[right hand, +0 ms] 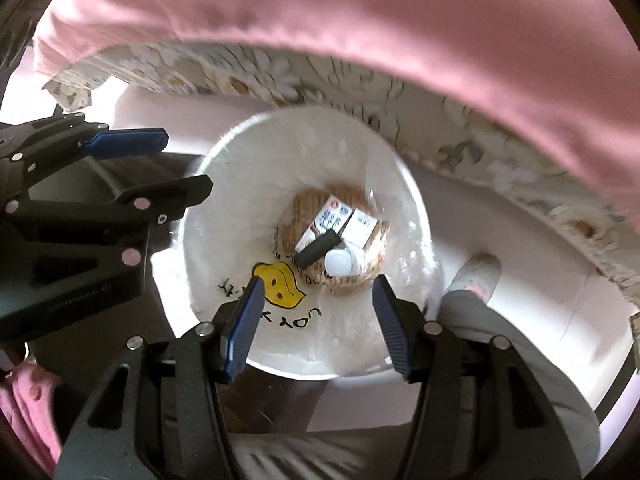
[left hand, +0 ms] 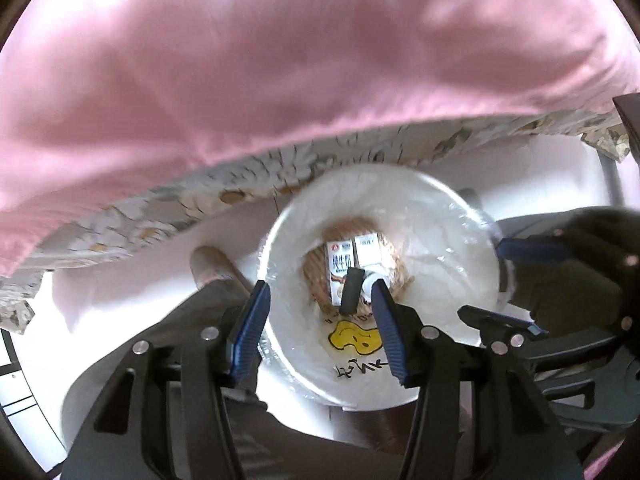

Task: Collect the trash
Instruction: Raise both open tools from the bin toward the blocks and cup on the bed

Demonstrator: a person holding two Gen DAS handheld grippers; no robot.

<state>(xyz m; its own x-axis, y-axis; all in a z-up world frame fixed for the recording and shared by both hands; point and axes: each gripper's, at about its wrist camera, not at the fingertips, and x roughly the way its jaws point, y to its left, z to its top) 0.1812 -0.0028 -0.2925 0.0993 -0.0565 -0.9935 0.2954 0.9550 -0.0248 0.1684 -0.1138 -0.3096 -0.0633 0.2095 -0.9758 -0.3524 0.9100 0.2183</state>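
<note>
A white trash bin lined with a clear bag stands on the floor below both grippers; it also shows in the right wrist view. At its bottom lie a milk carton, a black stick-shaped piece and a white cap. The carton and the black piece show in the right view too. My left gripper is open and empty over the bin's near rim. My right gripper is open and empty over the bin. A yellow duck sticker marks the bin's inner wall.
A bed with a pink cover and a floral sheet edge overhangs just beyond the bin. A person's foot in a slipper stands right of the bin. The floor is white.
</note>
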